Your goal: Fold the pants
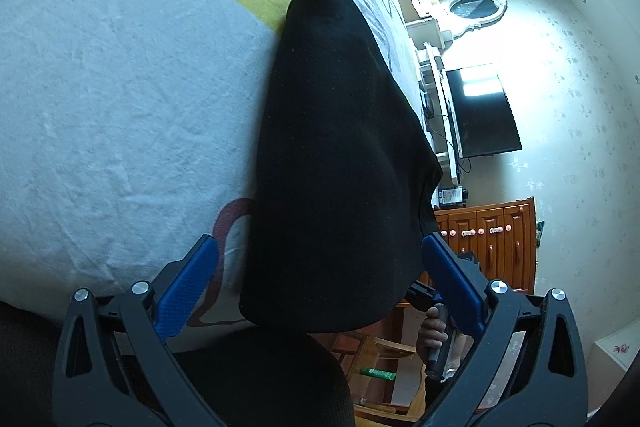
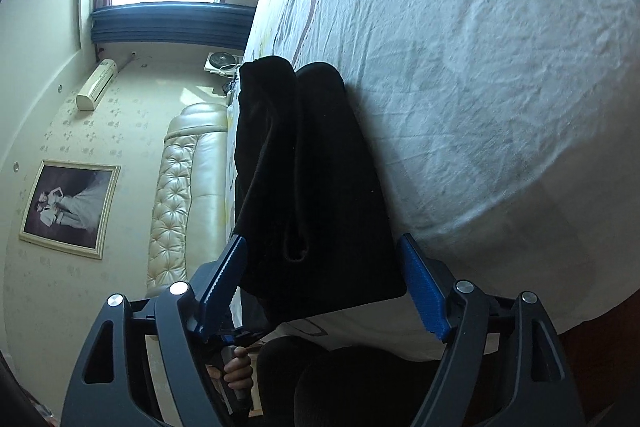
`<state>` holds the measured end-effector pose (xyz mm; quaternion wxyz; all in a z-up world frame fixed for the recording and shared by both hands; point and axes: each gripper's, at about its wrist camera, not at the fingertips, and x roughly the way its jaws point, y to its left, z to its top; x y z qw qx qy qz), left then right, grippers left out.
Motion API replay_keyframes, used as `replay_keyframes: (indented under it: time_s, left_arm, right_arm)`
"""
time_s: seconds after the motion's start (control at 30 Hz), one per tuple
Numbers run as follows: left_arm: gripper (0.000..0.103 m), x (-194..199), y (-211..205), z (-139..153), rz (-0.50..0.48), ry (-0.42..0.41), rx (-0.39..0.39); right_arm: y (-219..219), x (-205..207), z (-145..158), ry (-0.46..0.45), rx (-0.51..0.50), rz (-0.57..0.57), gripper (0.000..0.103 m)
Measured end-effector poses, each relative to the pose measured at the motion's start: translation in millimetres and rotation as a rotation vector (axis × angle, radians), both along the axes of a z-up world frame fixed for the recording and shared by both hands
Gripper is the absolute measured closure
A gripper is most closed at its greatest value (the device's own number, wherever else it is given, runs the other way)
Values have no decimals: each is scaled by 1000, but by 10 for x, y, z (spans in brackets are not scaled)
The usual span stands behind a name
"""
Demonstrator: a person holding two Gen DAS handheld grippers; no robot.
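Pants (image 2: 316, 187): black, folded lengthwise on bed (image 1: 120, 87).
Left gripper (image 1: 320, 259): jaws wide, empty.
Right gripper (image 2: 324, 259): jaws wide, probably released.
Next: regrip hem at 6 o'clock, fold toward 12.

Each hand-held gripper was built alike. The left gripper (image 1: 320, 247) had two broad dark grey arms with triangular cut-outs, each arm pinned by round silver screw heads, two to a side. Its fingers (image 1: 188, 287) were faced with bright blue pads stippled in a fine grid. The right gripper (image 2: 322, 259) matched it: the same dark frame, the same silver screws, and blue pads (image 2: 424, 287) whose edges looked toothed like a saw. Below each frame a hand (image 1: 434, 331) showed on a dark, cylindrical handle. The person's legs (image 2: 340, 383) seemed clothed in something black, though the light there was poor.
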<state>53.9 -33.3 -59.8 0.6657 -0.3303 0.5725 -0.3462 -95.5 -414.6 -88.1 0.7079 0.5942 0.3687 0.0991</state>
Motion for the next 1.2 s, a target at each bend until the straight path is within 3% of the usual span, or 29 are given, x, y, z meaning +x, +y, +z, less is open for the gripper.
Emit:
replay_keyframes:
  time_s: [0.1,0.23,0.43,0.53,0.6,0.67,0.7,0.73,0.8,0.93,1.2]
  left_arm:
    - [2,-17,-35,-68,-8,52,-49]
    - [2,-17,-47,-107,3,51,-44]
    - [2,-25,-93,-61,-17,21,-17]
    - [2,-25,-59,-83,5,34,-38]
    - [2,-19,-6,-107,29,59,-63]
    - [3,-13,-1,-93,32,72,-69]
    - [7,-10,-13,-85,23,70,-56]
    - [21,-11,-36,-79,12,67,-23]
    - [38,-16,-82,-72,-9,48,73]
    - [46,-32,-142,-35,-35,2,148]
    - [49,-80,-159,-27,-37,-30,171]
  right_arm:
    - [55,66,72,-17,0,11,25]
    - [38,76,35,-29,62,-10,22]
    - [210,158,154,16,-142,89,17]
    - [268,177,85,33,-155,117,18]
    - [230,136,29,31,-126,100,23]
    - [175,82,-31,47,-102,84,45]
    - [148,53,-48,53,-103,83,48]
    - [142,33,-59,46,-101,86,54]
    - [156,8,-53,31,-100,82,59]
    - [137,-1,-82,22,-80,82,62]
    - [70,-53,-153,4,-33,71,62]
